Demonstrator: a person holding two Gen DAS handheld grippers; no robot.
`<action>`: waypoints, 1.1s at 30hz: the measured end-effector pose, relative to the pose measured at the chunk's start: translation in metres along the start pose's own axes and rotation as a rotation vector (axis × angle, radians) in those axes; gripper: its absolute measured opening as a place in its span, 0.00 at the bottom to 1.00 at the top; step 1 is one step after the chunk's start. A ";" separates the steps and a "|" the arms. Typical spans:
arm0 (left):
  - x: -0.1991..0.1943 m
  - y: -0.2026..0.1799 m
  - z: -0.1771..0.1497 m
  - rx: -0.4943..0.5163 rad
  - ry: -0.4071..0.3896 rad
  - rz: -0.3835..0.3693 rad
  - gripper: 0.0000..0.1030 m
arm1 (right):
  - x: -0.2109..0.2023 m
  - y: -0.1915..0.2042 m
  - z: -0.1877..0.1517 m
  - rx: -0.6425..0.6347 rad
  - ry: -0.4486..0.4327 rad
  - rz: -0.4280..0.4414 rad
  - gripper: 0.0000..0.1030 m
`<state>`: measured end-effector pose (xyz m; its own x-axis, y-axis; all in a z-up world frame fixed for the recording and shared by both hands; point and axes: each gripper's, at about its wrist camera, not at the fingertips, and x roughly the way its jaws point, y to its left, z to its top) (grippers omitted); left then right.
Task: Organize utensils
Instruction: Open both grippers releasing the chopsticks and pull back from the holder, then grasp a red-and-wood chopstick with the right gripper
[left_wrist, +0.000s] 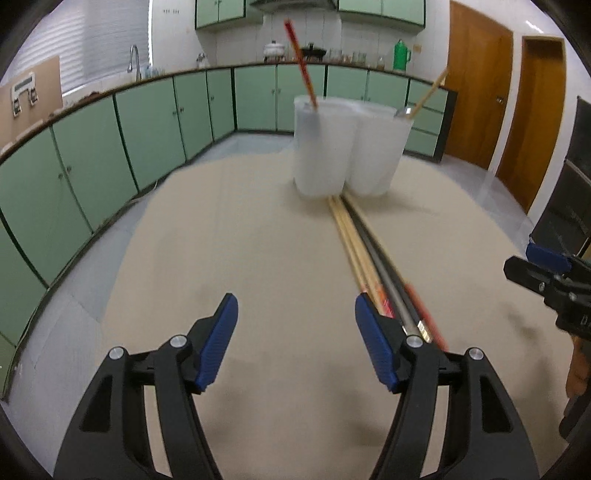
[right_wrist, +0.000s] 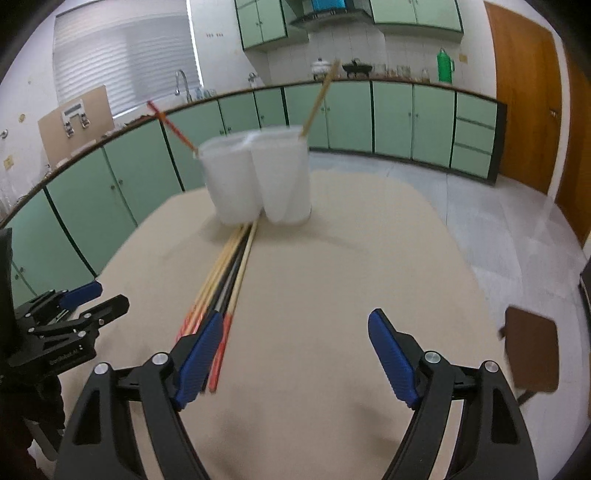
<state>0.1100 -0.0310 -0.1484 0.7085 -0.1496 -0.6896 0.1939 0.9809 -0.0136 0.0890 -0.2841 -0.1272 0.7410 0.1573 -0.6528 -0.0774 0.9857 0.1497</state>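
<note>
A white two-compartment holder (left_wrist: 347, 147) stands at the far side of the beige table (left_wrist: 258, 240); it also shows in the right wrist view (right_wrist: 258, 177). A red chopstick (left_wrist: 301, 64) leans in its left compartment and a wooden one (left_wrist: 430, 92) in its right. A bundle of loose chopsticks (left_wrist: 369, 258), wooden, dark and red-tipped, lies on the table pointing at the holder, also seen in the right wrist view (right_wrist: 225, 280). My left gripper (left_wrist: 295, 332) is open, empty, just left of the bundle. My right gripper (right_wrist: 295, 350) is open, empty, just right of it.
Green cabinets (left_wrist: 110, 147) run along the walls behind the table. Wooden doors (left_wrist: 480, 81) stand at the right. A brown stool (right_wrist: 532, 350) sits on the floor past the table's right edge. The other gripper shows at each view's side (left_wrist: 546, 280) (right_wrist: 66, 321).
</note>
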 end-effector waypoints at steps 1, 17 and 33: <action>0.001 -0.001 -0.002 0.001 0.010 0.004 0.62 | 0.003 0.003 -0.008 -0.002 0.012 0.000 0.77; 0.012 0.003 -0.027 -0.004 0.097 0.005 0.65 | 0.030 0.043 -0.044 -0.128 0.144 0.024 0.53; 0.012 -0.008 -0.026 -0.005 0.104 -0.014 0.68 | 0.042 0.064 -0.038 -0.197 0.161 0.026 0.15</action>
<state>0.0992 -0.0376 -0.1759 0.6312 -0.1501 -0.7609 0.2001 0.9794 -0.0272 0.0898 -0.2123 -0.1737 0.6224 0.1747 -0.7629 -0.2352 0.9715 0.0306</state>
